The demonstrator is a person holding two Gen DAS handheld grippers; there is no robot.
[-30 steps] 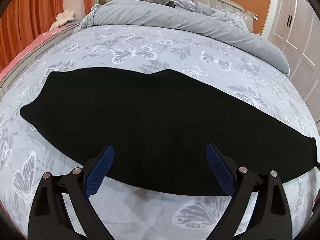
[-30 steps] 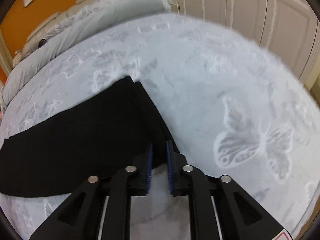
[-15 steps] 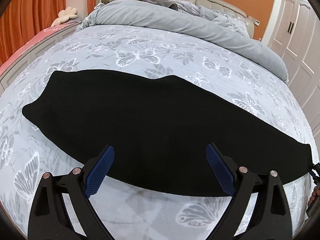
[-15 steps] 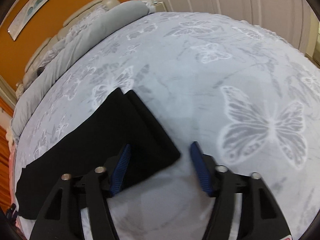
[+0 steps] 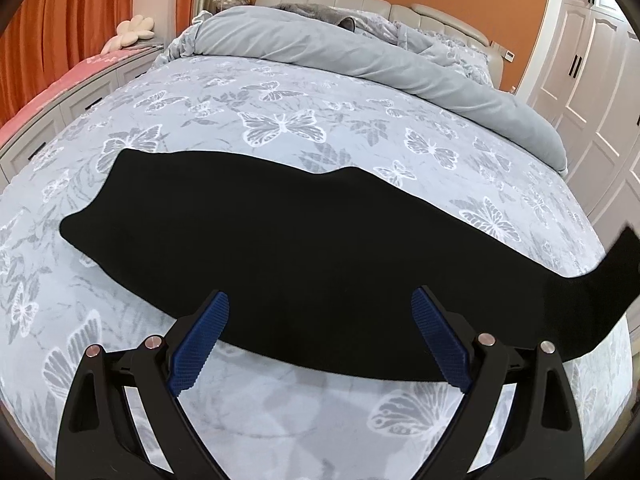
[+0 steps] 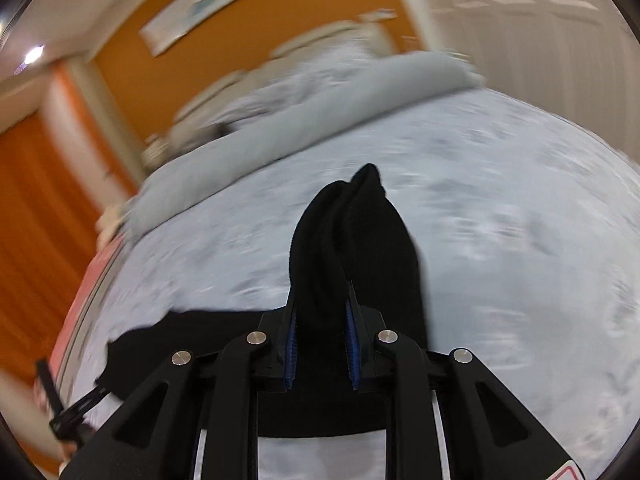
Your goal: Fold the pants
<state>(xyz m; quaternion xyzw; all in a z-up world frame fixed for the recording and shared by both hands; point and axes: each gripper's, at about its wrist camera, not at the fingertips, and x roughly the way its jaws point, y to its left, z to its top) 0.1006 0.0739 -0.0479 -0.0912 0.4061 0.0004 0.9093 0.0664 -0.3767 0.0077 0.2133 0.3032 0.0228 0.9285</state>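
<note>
In front of our left gripper (image 5: 320,336) the bed (image 5: 280,120) with the butterfly bedspread fills the view, with the rolled grey duvet (image 5: 360,56) far ahead near the headboard. Across the bed, just ahead of the fingertips, lie the black pants (image 5: 288,248), already folded leg on leg into one long band. Our left gripper hangs above their near edge with its jaws wide apart and holds nothing. Our right gripper (image 6: 322,344) is closed tight on the leg end of the pants (image 6: 352,240), which stands up bunched between its blue pads (image 6: 291,344).

We judge that the lengthwise fold is in hand; next the lifted end should travel toward the waist and land square.

Only the left view shows the whole garment and its raised end far to the right. Only the blurred right view shows the grip itself.
</note>
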